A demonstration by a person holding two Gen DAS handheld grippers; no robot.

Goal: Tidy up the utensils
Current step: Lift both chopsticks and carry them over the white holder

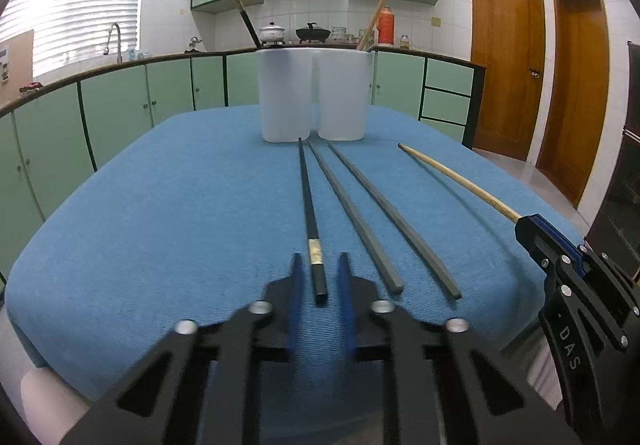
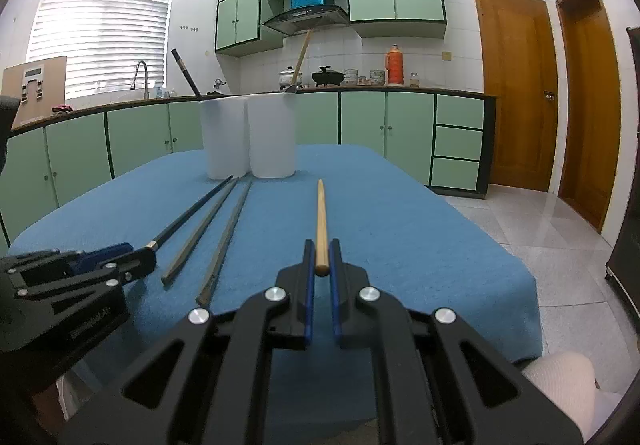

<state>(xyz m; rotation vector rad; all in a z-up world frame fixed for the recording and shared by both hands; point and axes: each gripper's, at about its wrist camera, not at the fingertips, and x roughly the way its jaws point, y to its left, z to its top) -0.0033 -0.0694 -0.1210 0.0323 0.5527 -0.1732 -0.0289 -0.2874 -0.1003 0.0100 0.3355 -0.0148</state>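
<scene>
- The left gripper (image 1: 319, 277) was closed on the thick end of a black lacquered chopstick with a gold band (image 1: 308, 205), which lay on the cloth with its tip pointing at the pair of tall white translucent plastic cups (image 1: 286, 95).
- The right gripper (image 2: 322, 257) was clamped on the butt of a pale wooden chopstick (image 2: 321, 217), to the right of the cups' centre line and aimed roughly toward them.
- Two grey square-sided chopsticks (image 1: 360, 221) lay loose between the two held sticks, their tips near the foot of the cups.
- A black stick already stood in the left cup and a wooden one in the right cup, so the sorting seemed to be by kind.
- To do this step well, I would lift each stick by its end, let the tip hang down, and lower it into the matching cup without knocking the rim; both cups looked light and could tip.
- The blue woven tablecloth (image 1: 160, 205) covered the table under the cups; its texture should stop the sticks rolling.
- Behind the cups ran green kitchen cabinets (image 1: 120, 101), a sink tap, a range hood, pots, and wooden doors to the right.
</scene>
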